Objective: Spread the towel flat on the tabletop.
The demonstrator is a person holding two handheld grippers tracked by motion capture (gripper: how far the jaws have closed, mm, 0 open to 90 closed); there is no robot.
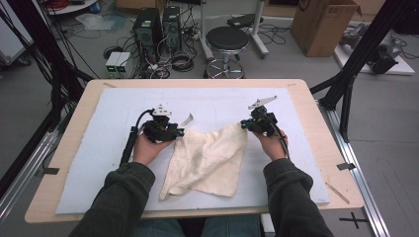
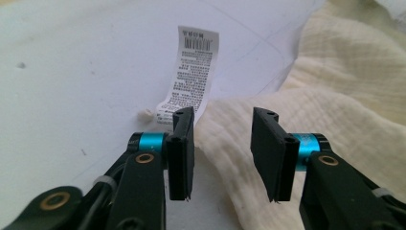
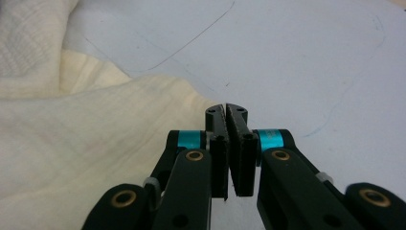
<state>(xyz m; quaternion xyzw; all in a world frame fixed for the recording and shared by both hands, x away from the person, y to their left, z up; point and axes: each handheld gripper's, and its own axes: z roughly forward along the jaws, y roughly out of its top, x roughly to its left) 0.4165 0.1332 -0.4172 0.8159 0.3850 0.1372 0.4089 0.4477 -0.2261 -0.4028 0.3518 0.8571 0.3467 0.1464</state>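
Cloth: cream crinkled muslin cloth (image 1: 207, 160) lies rumpled mid-table on the white foam mat (image 1: 99, 163), its lower edge near the mat's front edge.
Left gripper (image 2: 222, 143): I have its jaws apart, nothing pinched, beside the white printed care label (image 2: 191, 72).
Right gripper (image 3: 226, 143): jaws pressed together at the cloth's far right corner; I can't tell if cloth is caught.
Progress: I judge spreading unfinished; folds remain.
Obstacles: none on the mat.

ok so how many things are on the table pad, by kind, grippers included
cream cloth: 1
printed label at the cloth's corner: 1
grippers: 2, the left gripper with its jaws apart over the cloth's edge, the right gripper with its jaws together at another edge
total: 4
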